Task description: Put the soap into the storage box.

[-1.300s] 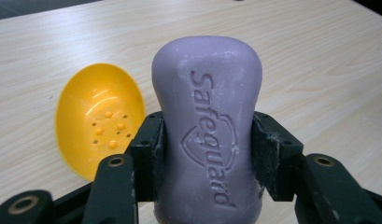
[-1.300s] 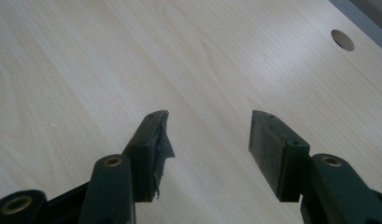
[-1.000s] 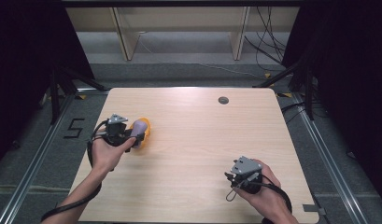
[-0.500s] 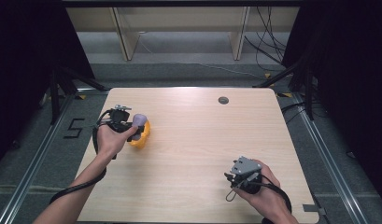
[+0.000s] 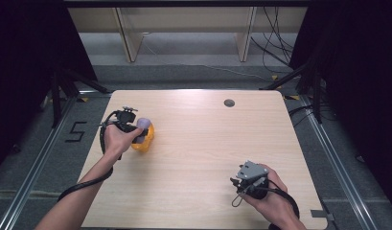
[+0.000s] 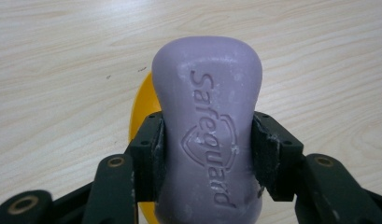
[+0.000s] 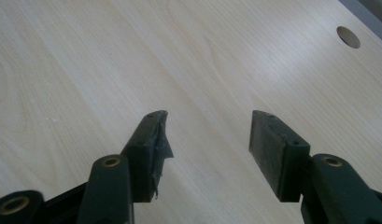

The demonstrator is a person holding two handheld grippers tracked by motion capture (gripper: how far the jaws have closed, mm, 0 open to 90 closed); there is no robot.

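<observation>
My left gripper (image 5: 136,130) sits over the left part of the tabletop (image 5: 203,143), toward the far side, with the soap bar (image 6: 208,135) between its jaws, pressed at both flanks. The dish (image 6: 143,116) lies on the tabletop directly under the bar, reaching out past its left side in the left gripper view. My right gripper (image 5: 245,184) rests near the front right corner, well apart from the left one, jaws parted over bare wood. A round hole (image 5: 229,102) lies in the tabletop near the far edge, right of centre.
</observation>
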